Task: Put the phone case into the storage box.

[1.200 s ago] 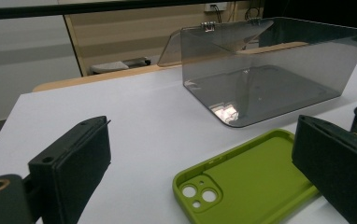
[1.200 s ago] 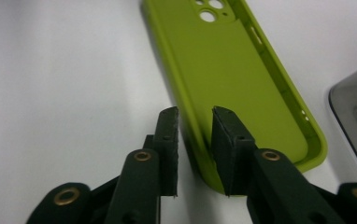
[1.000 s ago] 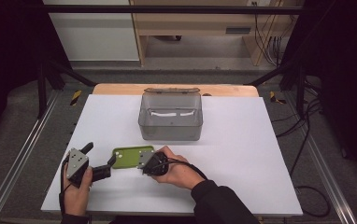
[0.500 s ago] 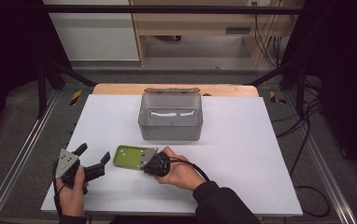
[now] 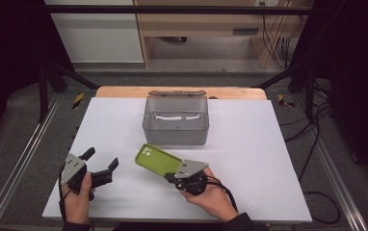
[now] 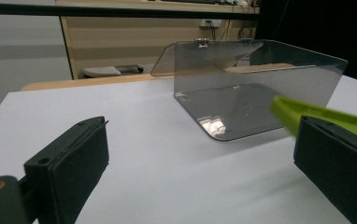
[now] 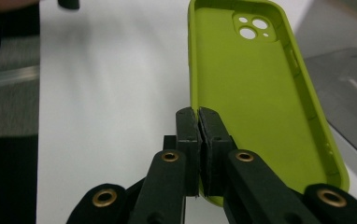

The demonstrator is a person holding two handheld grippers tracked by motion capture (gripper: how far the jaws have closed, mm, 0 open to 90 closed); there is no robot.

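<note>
Pinching the green phone case edge, the right gripper is clenched; left gripper gapes empty.

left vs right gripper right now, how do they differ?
The left gripper is open with nothing between its jaws; the right gripper is shut on the edge of the lime-green soft phone case. The left sits near the white table's left edge, the right nearer its middle. Each is hand-held.

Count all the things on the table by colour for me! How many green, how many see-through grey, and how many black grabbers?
Green: 1, the phone case
See-through grey: 1, the box
Black grabbers: 2, the left gripper and the right gripper
Total: 4
</note>
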